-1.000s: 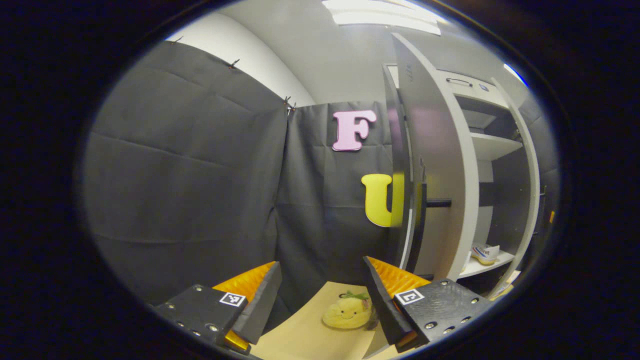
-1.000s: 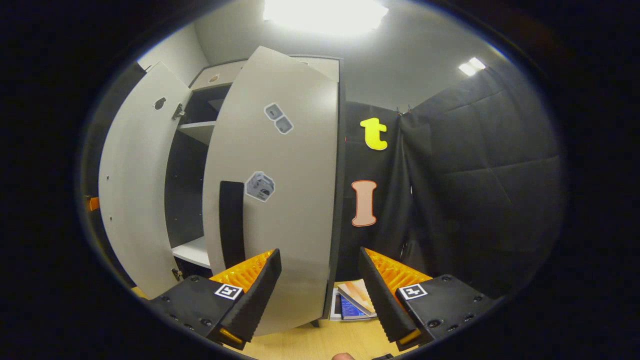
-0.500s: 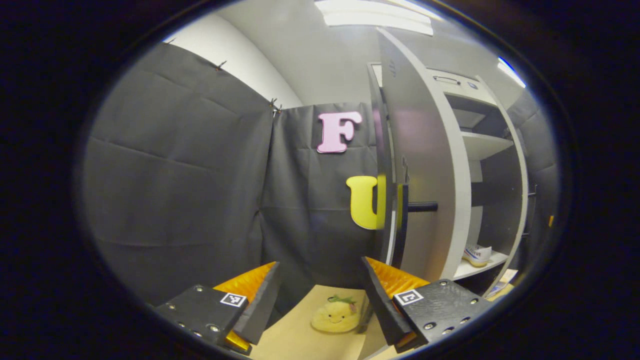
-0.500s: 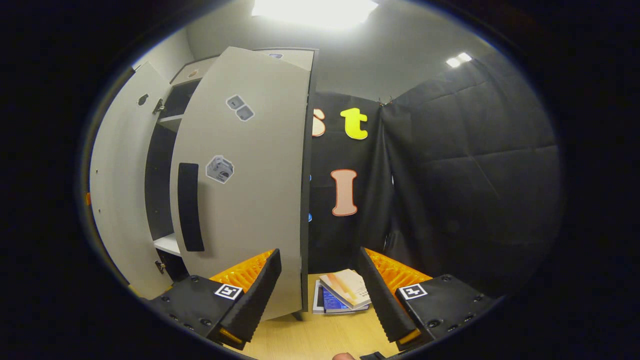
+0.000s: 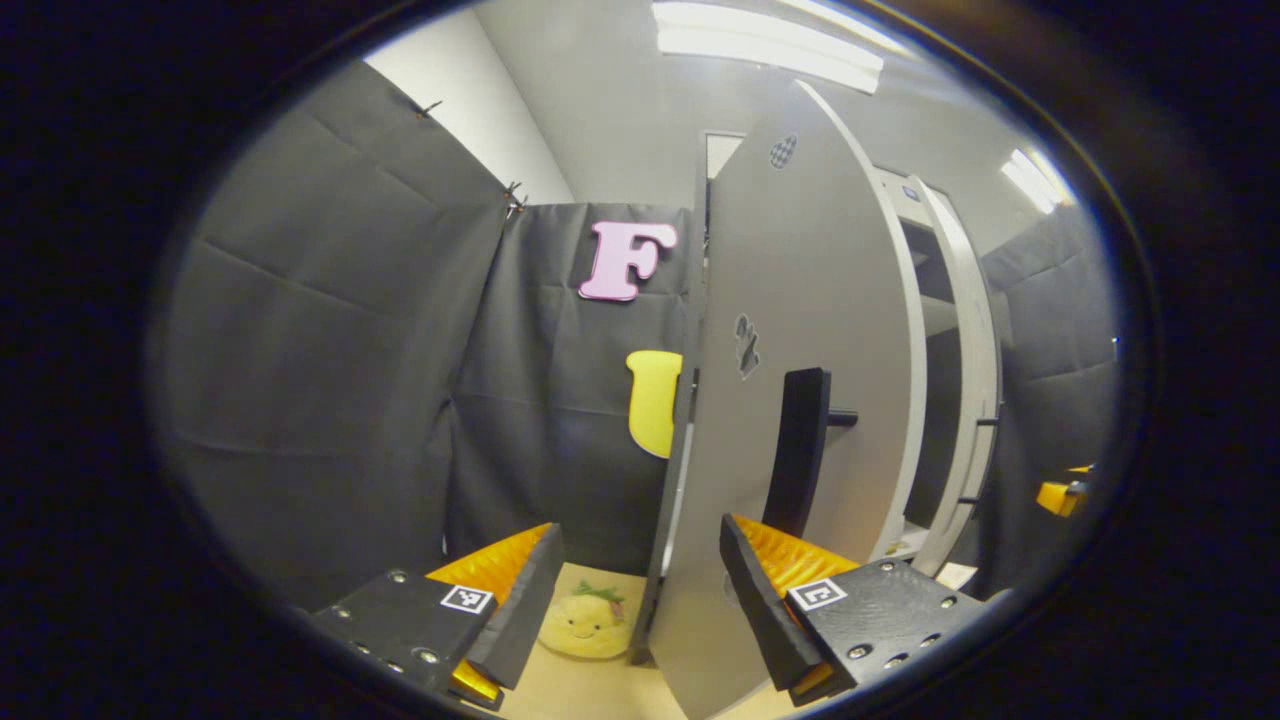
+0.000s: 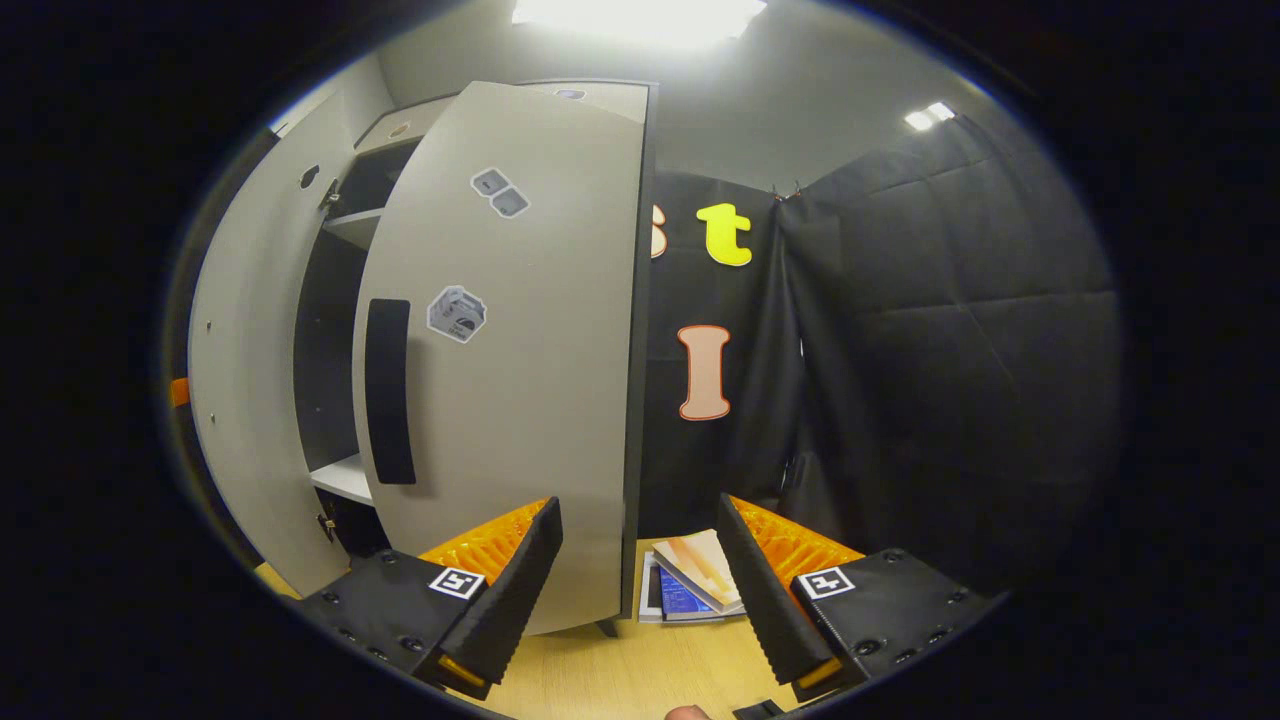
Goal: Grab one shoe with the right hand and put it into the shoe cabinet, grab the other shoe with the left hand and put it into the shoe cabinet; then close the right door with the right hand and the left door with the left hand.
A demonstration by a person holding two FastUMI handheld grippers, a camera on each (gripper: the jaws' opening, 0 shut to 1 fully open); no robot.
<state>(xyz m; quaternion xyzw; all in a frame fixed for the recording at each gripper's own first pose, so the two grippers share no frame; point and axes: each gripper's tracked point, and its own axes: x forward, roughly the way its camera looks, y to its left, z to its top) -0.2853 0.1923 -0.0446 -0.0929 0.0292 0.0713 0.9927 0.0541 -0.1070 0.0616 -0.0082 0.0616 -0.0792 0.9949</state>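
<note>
We see the shoe cabinet [image 6: 350, 290] standing tall, with both doors part way open. In the left gripper view, the left door [image 5: 800, 330] stands up straight, with its long black handle [image 5: 797, 450] running up and down. Our left gripper [image 5: 640, 600] is open and holds nothing; the door's edge sits between its fingers. A yellow plush toy [image 5: 583, 622] lies on the floor by the door.

In the right gripper view, the right door [image 6: 540, 380] also has a tall black handle [image 6: 389, 390] and small stickers [image 6: 456, 313] too tiny to read. Our right gripper [image 6: 640, 600] is open and empty, just in front of the door. Books [image 6: 690, 580] lie on the wooden floor [image 6: 620, 670]. We see a white shelf [image 6: 345, 478] inside, but cannot see the shoes.
</note>
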